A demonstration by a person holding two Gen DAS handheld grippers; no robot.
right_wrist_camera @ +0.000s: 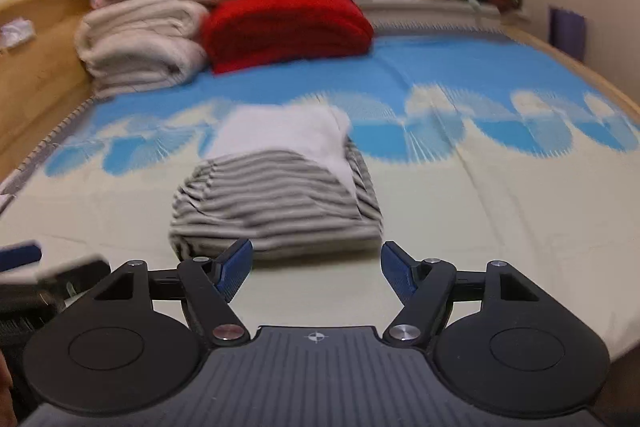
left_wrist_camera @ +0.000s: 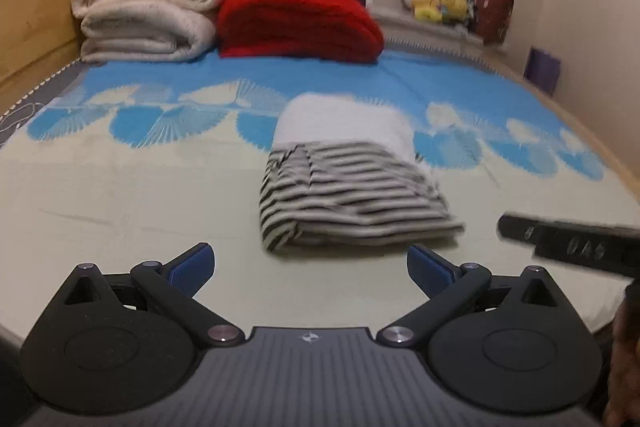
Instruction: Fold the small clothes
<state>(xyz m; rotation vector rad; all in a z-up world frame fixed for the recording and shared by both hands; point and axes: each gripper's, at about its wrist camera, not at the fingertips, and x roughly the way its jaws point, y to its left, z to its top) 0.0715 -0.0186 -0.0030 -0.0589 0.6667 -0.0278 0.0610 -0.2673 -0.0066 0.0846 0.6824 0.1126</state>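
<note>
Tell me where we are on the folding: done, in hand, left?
Done: the striped garment lies folded in a compact bundle on the bed sheet. In hand: nothing; left gripper and right gripper are both open and clear of it. Left: no other unfolded small clothes are visible.

A wide bed (left_wrist_camera: 120,195) carries everything. Its cover is cream near the cameras and blue farther back, with pale fan shapes along the line where the two colours meet. A folded garment (left_wrist_camera: 352,195) lies flat near the middle of the cream part, striped in dark and light at the near end and plain white at the far end. At the far left of the bed, beside the wooden side board, sits a stack of folded cream quilts (left_wrist_camera: 148,23). A folded red blanket (left_wrist_camera: 300,23) lies just beside them, touching.
</note>
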